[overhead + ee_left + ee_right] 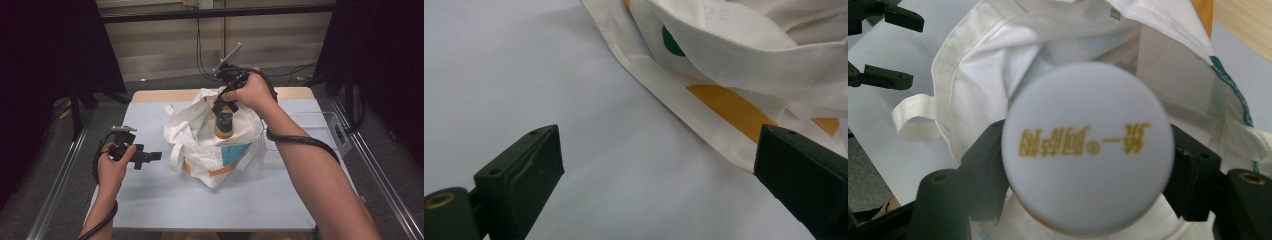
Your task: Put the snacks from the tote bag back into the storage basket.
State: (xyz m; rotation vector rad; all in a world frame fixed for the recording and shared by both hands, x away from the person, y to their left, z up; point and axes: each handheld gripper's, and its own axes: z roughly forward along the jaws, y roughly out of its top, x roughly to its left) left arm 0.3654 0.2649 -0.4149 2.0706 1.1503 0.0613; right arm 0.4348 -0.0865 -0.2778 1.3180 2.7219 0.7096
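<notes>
A white cloth tote bag point(210, 150) with orange and teal patches sits open in the middle of the pale table point(165, 200). My right gripper point(224, 114) points down over the bag's mouth and is shut on an orange bottle point(223, 129). In the right gripper view the bottle's round white lid point(1088, 145) with gold lettering sits between the jaws, with the bag's opening point(998, 55) behind it. My left gripper point(151, 157) rests low at the bag's left, open and holding nothing. Its jaws point(659, 170) stand wide apart in front of the bag's strap point(704, 115).
A clear plastic tray point(320, 135) lies at the table's right edge, beside my right forearm. Dark curtains and metal frame rails flank the table. Cables hang behind the far edge.
</notes>
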